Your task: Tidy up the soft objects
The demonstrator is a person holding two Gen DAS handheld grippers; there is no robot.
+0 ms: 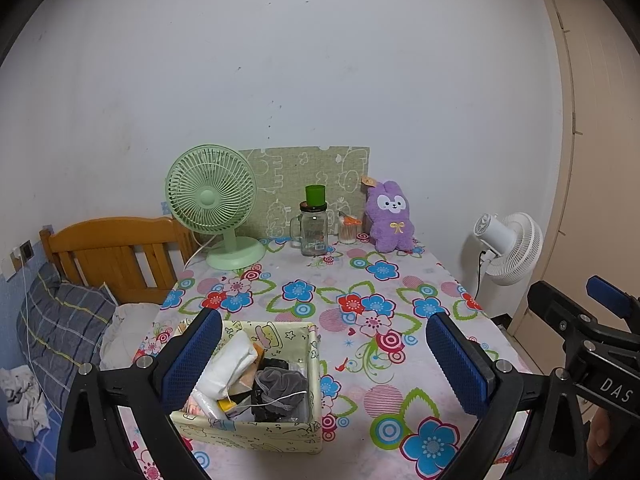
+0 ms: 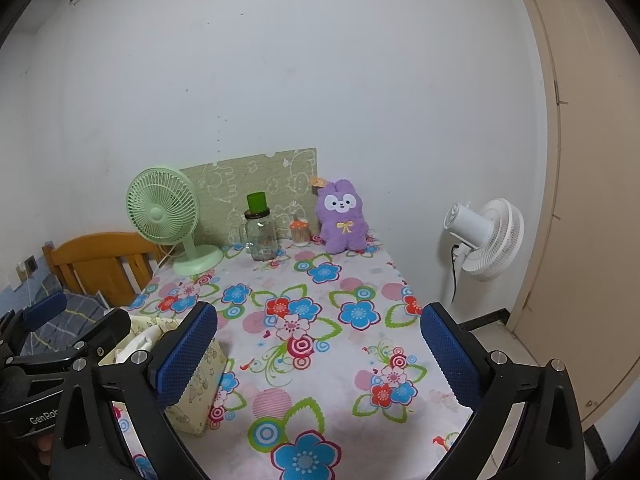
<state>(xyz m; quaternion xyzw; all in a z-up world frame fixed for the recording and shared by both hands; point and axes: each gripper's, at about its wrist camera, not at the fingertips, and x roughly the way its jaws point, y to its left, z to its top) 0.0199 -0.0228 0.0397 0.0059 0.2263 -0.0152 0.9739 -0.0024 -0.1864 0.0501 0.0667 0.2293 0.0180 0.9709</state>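
hovering over the near edge of the flowered table point(image 1: 400, 280), your left gripper point(image 1: 324, 356) has its blue pads spread wide with nothing between them but air, and your right gripper point(image 2: 319, 354) is just as wide apart and holds nothing. under your left one, at the near left of the table, sits the pale yellow fabric box point(image 1: 280, 434); its left pad overlaps the box's left wall in the left wrist view, though you cannot tell if they touch. inside the box lie a white soft pack point(image 1: 228, 368), a grey fuzzy piece point(image 1: 282, 386) and some smaller bits too jumbled to name. the middle of the table is bare cloth. at the far edge, left to right, stand a green desk fan point(image 1: 212, 200), a glass jar point(image 1: 314, 232) with a green cup point(image 1: 315, 196) on its lid, a small tub of cotton swabs point(image 1: 349, 231), and the purple plush rabbit point(image 1: 390, 216) sitting upright against a green patterned board point(image 1: 304, 176) that leans on the wall. left of the table are a wooden bed frame point(image 1: 116, 252) and a plaid pillow point(image 1: 60, 328); far right, on the floor, a white standing fan point(image 1: 508, 248) and a beige door point(image 1: 592, 160).
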